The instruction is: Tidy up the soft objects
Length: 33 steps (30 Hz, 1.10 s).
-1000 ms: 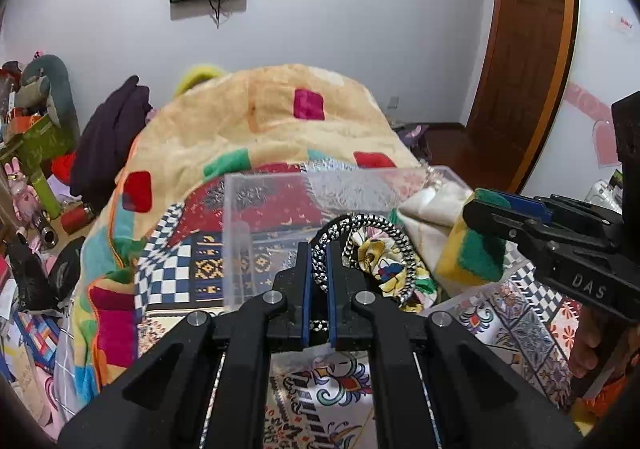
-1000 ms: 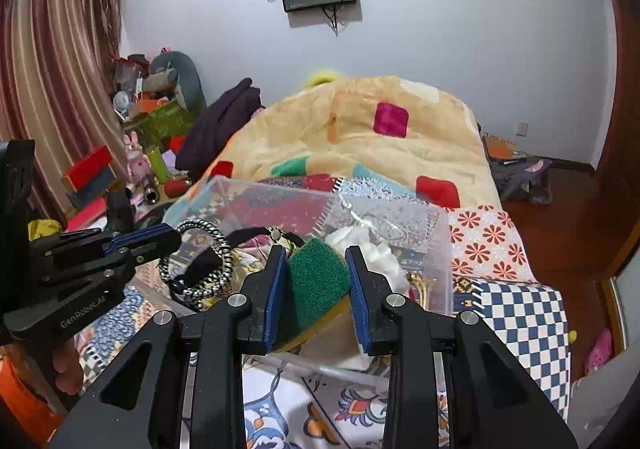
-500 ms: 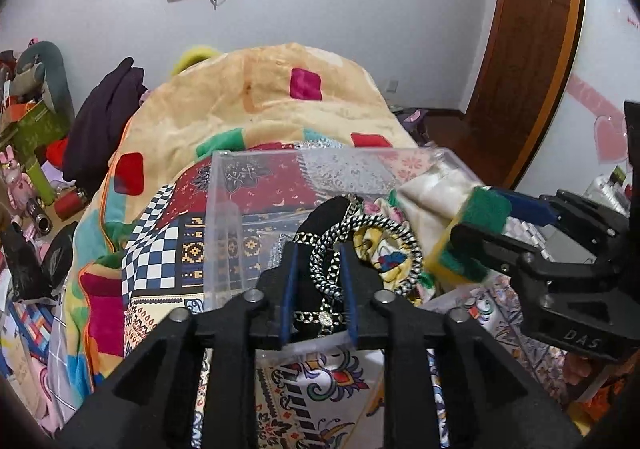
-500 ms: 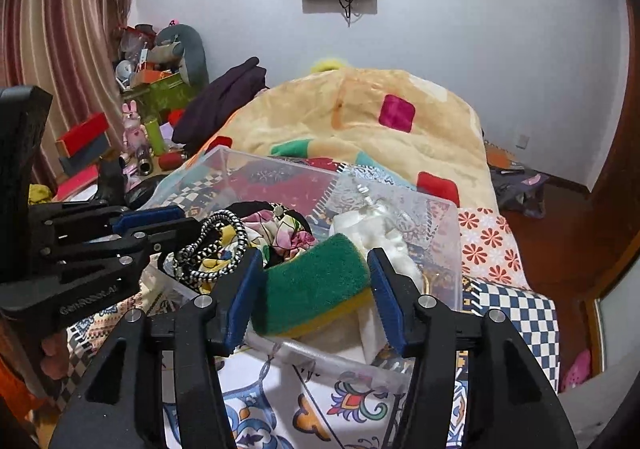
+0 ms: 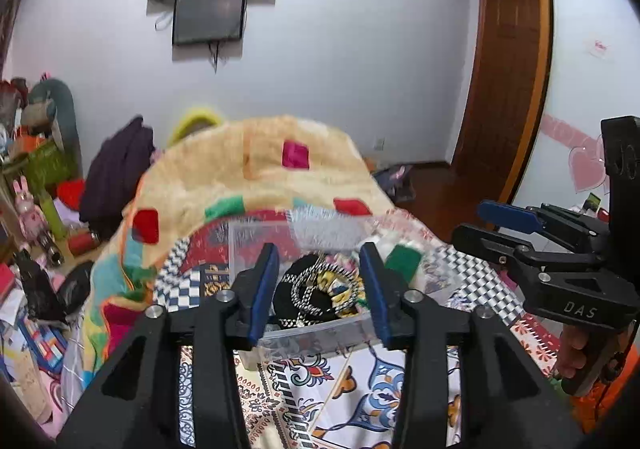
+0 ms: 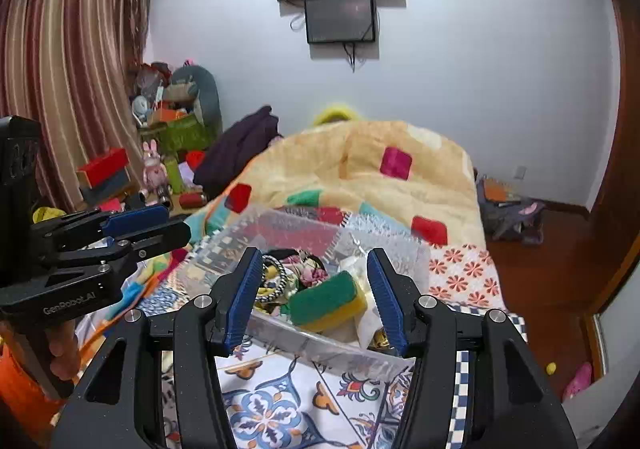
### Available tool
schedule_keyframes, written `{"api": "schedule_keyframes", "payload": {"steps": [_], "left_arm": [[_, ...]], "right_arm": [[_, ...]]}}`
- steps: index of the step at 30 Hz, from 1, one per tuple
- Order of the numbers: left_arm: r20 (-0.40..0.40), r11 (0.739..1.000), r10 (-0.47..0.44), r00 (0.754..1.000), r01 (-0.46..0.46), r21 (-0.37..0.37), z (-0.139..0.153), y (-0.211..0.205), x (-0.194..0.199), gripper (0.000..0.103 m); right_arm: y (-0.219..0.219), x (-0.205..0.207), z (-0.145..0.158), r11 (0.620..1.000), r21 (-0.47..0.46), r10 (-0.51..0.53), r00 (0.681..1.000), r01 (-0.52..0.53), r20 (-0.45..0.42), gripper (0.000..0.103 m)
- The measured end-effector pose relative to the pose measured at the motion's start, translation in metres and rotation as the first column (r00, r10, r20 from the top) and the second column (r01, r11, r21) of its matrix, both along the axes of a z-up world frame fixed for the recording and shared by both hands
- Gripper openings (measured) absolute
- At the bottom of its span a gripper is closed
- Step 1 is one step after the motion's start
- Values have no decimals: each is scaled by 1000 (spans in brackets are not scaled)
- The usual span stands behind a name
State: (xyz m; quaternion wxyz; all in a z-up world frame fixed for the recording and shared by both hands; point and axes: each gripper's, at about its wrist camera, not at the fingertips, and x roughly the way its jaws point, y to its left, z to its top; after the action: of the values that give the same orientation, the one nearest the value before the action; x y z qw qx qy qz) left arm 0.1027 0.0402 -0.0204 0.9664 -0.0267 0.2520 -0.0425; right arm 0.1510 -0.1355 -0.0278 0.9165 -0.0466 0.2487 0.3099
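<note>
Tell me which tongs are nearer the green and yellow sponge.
Right. The right tongs are open with the sponge lying in the clear bin just past their tips. The left tongs are open over the black-and-white hair tie, sponge off to their right.

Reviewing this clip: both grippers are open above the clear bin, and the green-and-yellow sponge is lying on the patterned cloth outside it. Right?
Not quite. The right wrist view shows the sponge lying inside the clear bin, not on the patterned cloth. Both the left gripper and right gripper are open.
</note>
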Motion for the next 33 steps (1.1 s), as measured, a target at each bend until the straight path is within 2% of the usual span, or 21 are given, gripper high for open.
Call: {"api": "schedule_keyframes", "payload": {"steps": [1, 4, 8, 13, 15, 18, 33], "left_arm": [[24, 1000, -2, 1000, 2, 5, 6, -3, -8, 49], [70, 1000, -5, 998, 4, 16, 16, -9, -27, 62], [112, 1000, 2, 994, -5, 19, 25, -14, -47, 70], [163, 999, 30, 986, -34, 20, 30, -17, -66, 90], [179, 999, 38, 983, -43, 22, 29, -17, -71, 95], [186, 999, 37, 982, -40, 13, 27, -18, -76, 98], [186, 999, 38, 982, -44, 27, 20, -22, -77, 99]], "right_arm": [[-2, -5, 4, 1000, 5, 1, 1000, -1, 8, 52], [-8, -21, 13, 1000, 28, 7, 999, -8, 33, 65], [-15, -43, 23, 999, 53, 4, 997, -9, 83, 81], [-22, -59, 29, 996, 88, -5, 993, -5, 115, 87], [-25, -63, 29, 995, 103, -14, 991, 0, 130, 94], [-31, -69, 26, 993, 116, -31, 988, 13, 151, 100], [-35, -75, 22, 993, 117, -45, 984, 25, 170, 102]]}}
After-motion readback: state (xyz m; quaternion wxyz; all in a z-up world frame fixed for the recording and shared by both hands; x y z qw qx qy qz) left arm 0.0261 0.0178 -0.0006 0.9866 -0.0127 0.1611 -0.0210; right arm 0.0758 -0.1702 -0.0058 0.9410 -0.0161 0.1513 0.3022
